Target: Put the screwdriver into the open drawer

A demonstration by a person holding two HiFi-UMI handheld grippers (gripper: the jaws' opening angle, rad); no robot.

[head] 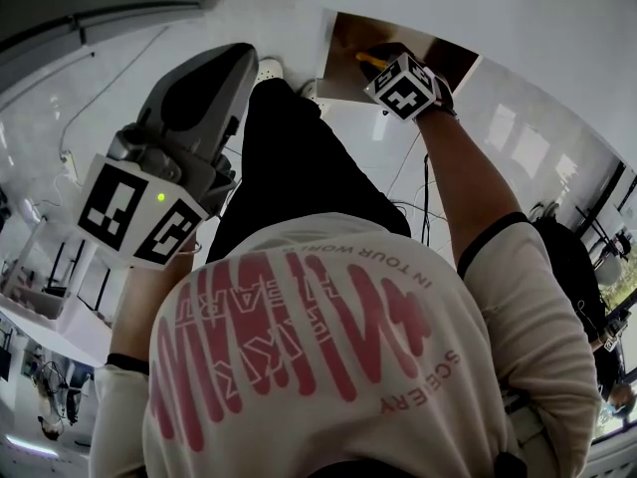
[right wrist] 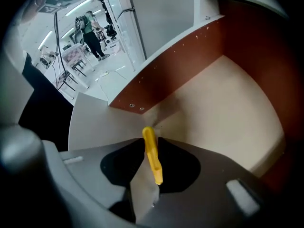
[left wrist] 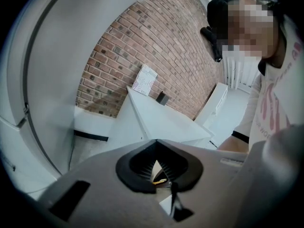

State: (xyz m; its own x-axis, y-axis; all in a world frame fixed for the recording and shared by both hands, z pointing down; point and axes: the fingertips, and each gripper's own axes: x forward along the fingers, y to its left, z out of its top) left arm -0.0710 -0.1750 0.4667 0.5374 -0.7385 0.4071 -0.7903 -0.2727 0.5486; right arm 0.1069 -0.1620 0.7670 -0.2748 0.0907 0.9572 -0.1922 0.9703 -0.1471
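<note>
Red-brown brick wall [left wrist: 142,46] behind white table [left wrist: 166,120]. Pale board [left wrist: 145,80] leans on brick; small dark box [left wrist: 162,98] just beside it on tabletop. Floor [head: 100,78] glossy white, reflecting light. Thin cables [head: 426,182] trail across floor. Dark-framed windows [head: 609,217] on one side, daylight beyond. Ceiling strip lights [right wrist: 80,6] lit. Person [right wrist: 91,27] stands far off among stands.

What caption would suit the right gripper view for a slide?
A yellow screwdriver between the right gripper's jaws, above the open drawer's pale floor.

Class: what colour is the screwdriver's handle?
The screwdriver is yellow; clearest in the right gripper view.
</note>
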